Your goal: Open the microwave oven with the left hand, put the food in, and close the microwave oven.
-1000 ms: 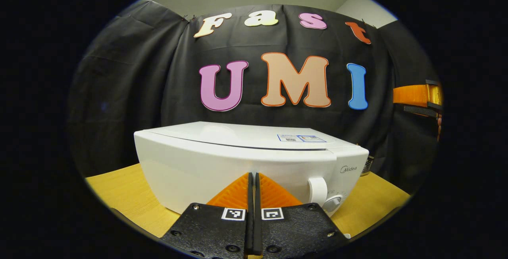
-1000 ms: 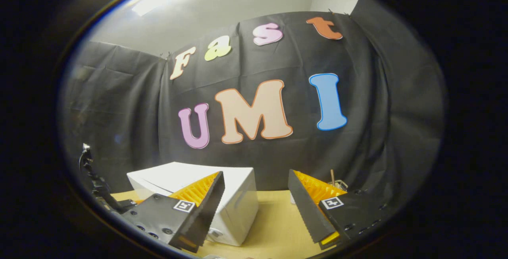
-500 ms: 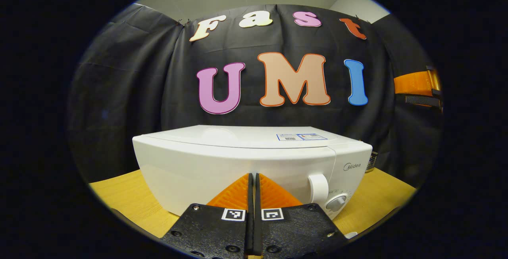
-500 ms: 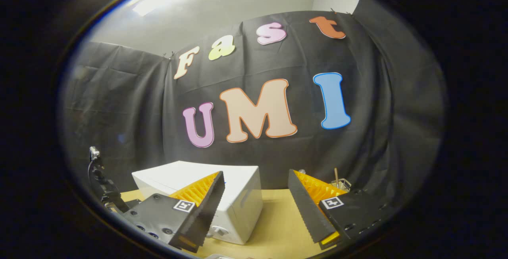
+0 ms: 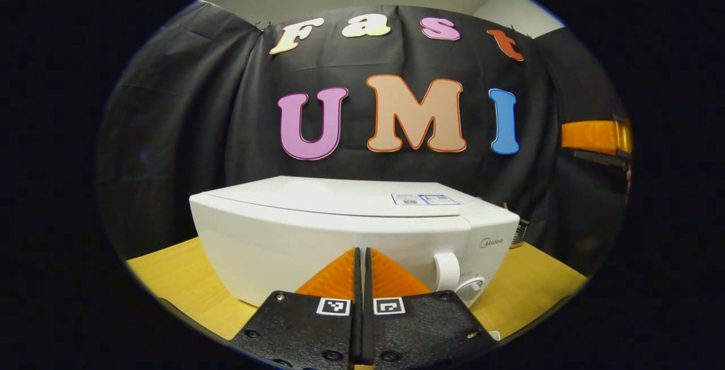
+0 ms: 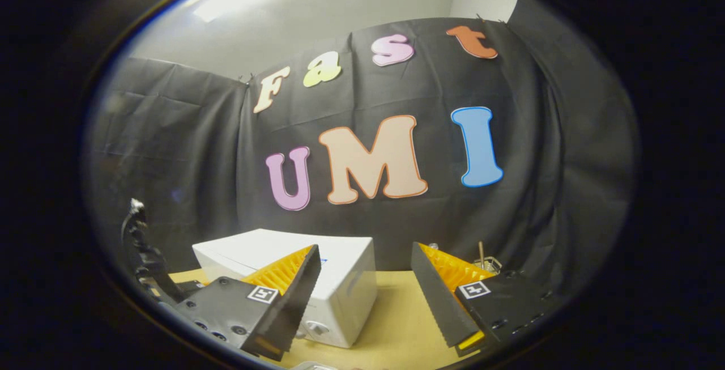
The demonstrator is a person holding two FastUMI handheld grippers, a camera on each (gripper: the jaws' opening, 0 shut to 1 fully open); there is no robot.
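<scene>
1. On the yellow counter (image 5: 170, 279) stands the white microwave oven (image 5: 317, 234), door closed, directly ahead in the left gripper view.
2. Its door handle (image 5: 447, 271) sits beside the dial (image 5: 471, 289).
3. Left gripper (image 5: 361, 259), fingers pressed together and empty, must open and reach that handle.
4. Right gripper (image 6: 365, 279) hangs spread wide, empty.
5. Opening has not begun, I judge.

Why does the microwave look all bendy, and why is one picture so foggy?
Left gripper view: sharp, but the fisheye lens bows the microwave front into a curve; the shut left claw looks crisp. Right gripper view: hazy and soft, with ceiling-light glare washing the upper left; the microwave and the open right claw look milkier.
</scene>
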